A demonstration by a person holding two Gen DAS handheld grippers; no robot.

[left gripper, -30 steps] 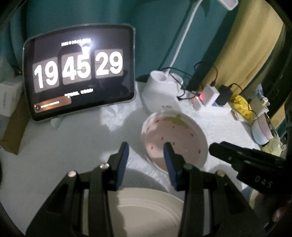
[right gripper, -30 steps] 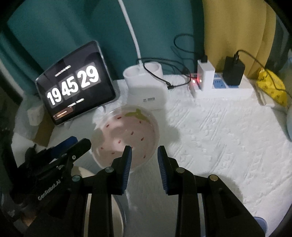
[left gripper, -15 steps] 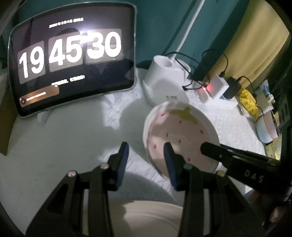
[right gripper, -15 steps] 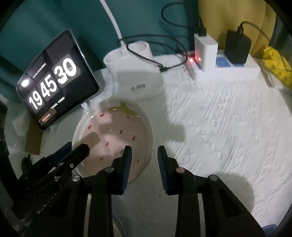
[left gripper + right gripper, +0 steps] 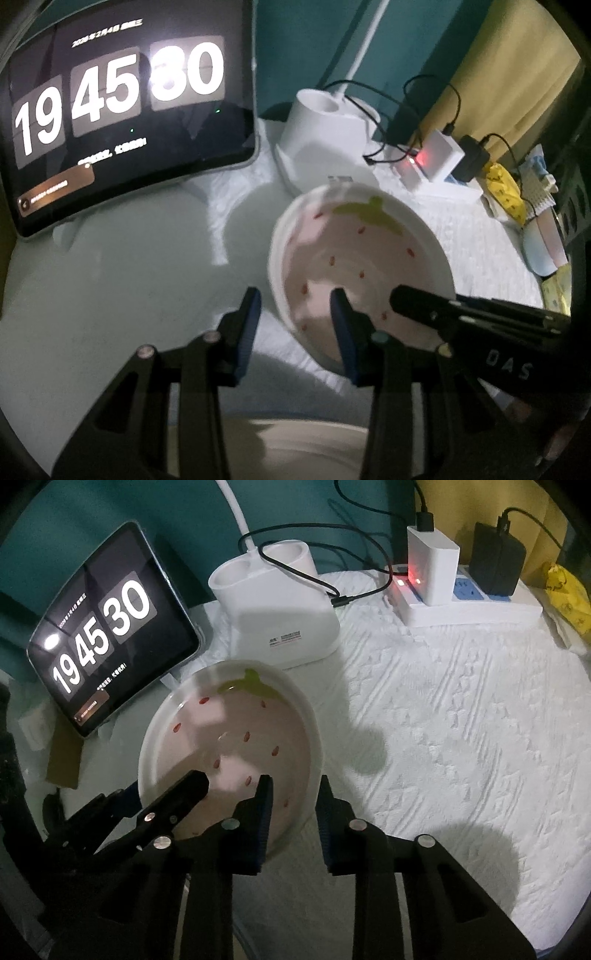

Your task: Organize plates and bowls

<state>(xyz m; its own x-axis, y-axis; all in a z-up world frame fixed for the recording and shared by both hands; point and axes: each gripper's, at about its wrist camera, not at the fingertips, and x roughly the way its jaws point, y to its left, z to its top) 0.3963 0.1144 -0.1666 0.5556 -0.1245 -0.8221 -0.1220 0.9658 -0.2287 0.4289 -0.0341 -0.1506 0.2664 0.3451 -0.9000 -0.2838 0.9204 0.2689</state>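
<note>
A strawberry-pattern bowl (image 5: 354, 258), white rim and pink inside, sits on the white cloth; it also shows in the right wrist view (image 5: 229, 753). My left gripper (image 5: 295, 325) is open, its jaws straddling the bowl's near left rim, one finger inside and one outside. My right gripper (image 5: 293, 812) is open, its jaws straddling the bowl's near right rim. Neither is closed on the rim. A cream plate (image 5: 306, 450) lies below the left gripper, partly hidden by it.
A tablet clock (image 5: 110, 110) stands at the back left. A white lamp base (image 5: 277, 602) is just behind the bowl. A power strip with chargers (image 5: 461, 590) lies at the back right. Stacked bowls (image 5: 543, 243) and yellow packets (image 5: 506, 192) sit far right.
Both grippers have moved forward and down to the strawberry bowl, so their open jaws now straddle its rim from either side. The bowl has not moved.
</note>
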